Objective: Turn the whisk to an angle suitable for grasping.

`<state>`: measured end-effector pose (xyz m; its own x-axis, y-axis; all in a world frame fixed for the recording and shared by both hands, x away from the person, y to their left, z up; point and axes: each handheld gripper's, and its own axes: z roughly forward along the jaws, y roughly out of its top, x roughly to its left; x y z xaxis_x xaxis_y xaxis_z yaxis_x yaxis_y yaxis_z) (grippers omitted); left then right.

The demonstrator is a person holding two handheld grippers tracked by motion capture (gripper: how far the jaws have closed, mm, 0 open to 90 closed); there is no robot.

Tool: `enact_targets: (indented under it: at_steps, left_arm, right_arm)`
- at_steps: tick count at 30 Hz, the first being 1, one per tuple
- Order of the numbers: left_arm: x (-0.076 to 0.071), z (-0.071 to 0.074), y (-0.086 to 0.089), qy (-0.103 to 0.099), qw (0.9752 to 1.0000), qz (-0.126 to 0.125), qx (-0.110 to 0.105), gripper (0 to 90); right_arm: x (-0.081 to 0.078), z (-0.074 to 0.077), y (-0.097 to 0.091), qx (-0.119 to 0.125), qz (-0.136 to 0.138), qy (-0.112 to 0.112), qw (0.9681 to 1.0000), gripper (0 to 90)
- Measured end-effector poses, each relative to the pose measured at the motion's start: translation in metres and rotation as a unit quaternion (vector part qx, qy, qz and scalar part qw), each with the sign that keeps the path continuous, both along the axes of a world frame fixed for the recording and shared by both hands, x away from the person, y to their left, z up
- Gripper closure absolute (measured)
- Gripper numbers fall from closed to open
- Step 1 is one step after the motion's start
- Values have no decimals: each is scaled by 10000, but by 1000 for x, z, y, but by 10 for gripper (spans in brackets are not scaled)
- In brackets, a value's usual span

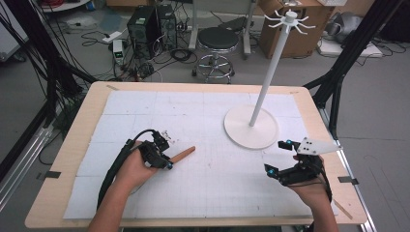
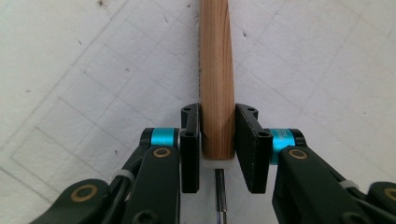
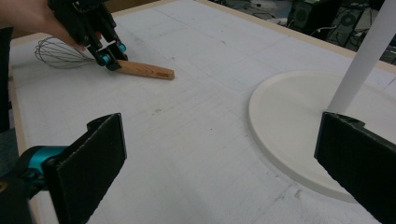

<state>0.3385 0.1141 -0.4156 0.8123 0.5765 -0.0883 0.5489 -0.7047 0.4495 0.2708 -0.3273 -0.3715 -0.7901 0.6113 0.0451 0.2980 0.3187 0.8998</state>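
Observation:
A whisk lies flat on the white mat, its wooden handle (image 1: 183, 154) pointing right and its wire head (image 3: 58, 53) hidden under the hand in the high view. My left gripper (image 1: 166, 158) is shut on the handle (image 2: 216, 70) at its near end, with both pads pressed to the wood just above the white collar. In the right gripper view the left gripper (image 3: 109, 56) sits at the top left, over the handle (image 3: 147, 70). My right gripper (image 1: 276, 157) stands open and holds nothing, close to the front right of the stand's base. Its jaws (image 3: 219, 158) are wide apart.
A white hook stand rises at the right: round base (image 1: 251, 129), thin pole (image 1: 267, 72), hooks on top (image 1: 289, 19). The base (image 3: 289, 121) lies just ahead of the right gripper. A stool (image 1: 218, 41), computers and boxes stand on the floor beyond the table's far edge (image 1: 193, 86).

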Motion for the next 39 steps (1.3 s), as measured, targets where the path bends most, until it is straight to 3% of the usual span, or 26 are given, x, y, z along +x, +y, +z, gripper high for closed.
enact_targets:
  at_steps: [7,11,25,29,35,37,39]
  left_arm:
    - [0,0,0,42,10000,-75,-12,725]
    - [2,-4,-2,266,9995,-93,118,723]
    - [1,-5,-6,229,9993,-96,270,729]
    - [0,-4,-6,109,9993,-213,297,734]
    - [-3,9,-3,-79,9997,-199,-145,734]
    - [-4,15,-3,-178,9993,-223,-221,734]
    - [-5,22,-3,-229,9984,-276,-437,734]
  right_arm:
    - [1,-1,1,-16,11,9,10000,9]
    - [1,-2,2,-18,14,31,10000,9]
    - [2,-4,4,-50,49,52,10000,9]
    - [3,-4,4,-45,48,56,10000,9]
    - [4,-5,4,-38,44,68,10000,10]
    - [3,-5,3,-38,46,78,10000,9]
    - [3,-4,3,-30,30,66,10000,9]
